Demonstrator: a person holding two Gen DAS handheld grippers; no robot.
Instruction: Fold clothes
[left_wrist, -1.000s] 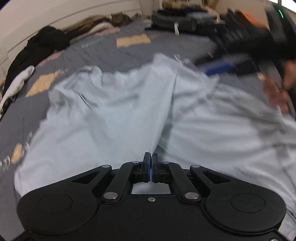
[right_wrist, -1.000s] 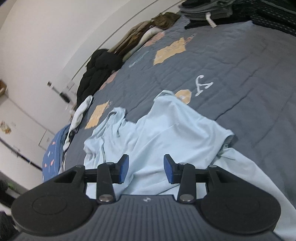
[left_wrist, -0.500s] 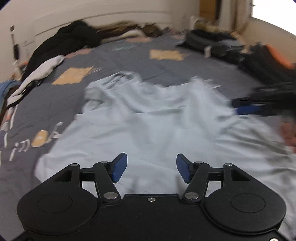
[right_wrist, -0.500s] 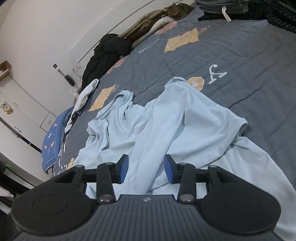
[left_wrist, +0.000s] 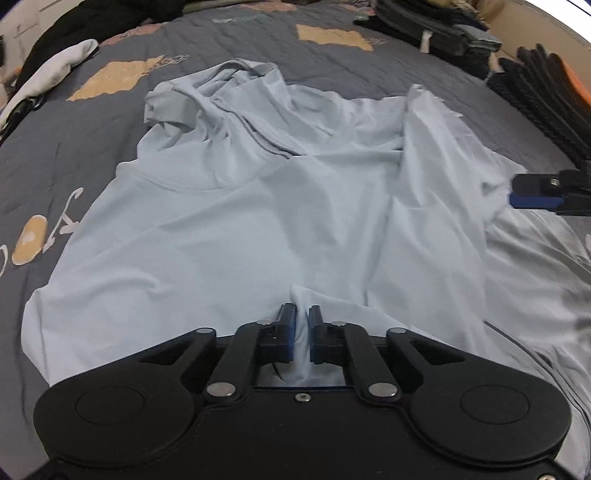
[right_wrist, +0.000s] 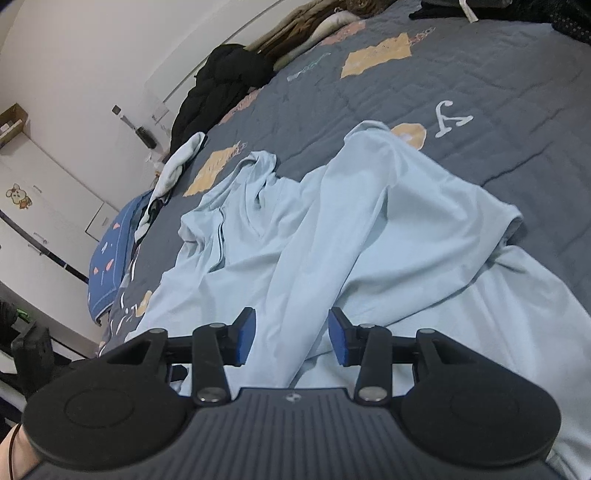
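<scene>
Since half a second ago: my left tongs (left_wrist: 302, 334), then spread wide above the cloth, have closed on a pinched ridge of the light blue garment (left_wrist: 258, 206); my right tongs (right_wrist: 291, 338) have kept their spread and moved in closer over the cloth.
Left tongs, pose: low and level over the near edge of the garment, pointing up the bed; the blue pads (left_wrist: 291, 332) stand nearly together with a fold of fabric rising between them, so they are grasping the garment.
Garment, place: spread and rumpled on the grey quilt (left_wrist: 55, 147), collar end toward the far side, one sleeve bunched at the upper left, a long raised fold running down the right half.
Right tongs, pose: released, pads wide apart, held just above that raised fold and tilted; in the left view their tip comes in from the right edge, beside the garment's right border. Whether the pads touch the cloth I cannot tell.
Stacks: dark folded clothes (left_wrist: 436, 29) sit piled at the far right of the bed; a black heap (right_wrist: 221, 85) lies by the wall.
Writing: pale letter shapes are stitched on the quilt, one like an "A" (right_wrist: 452, 118); the rest I cannot read.
</scene>
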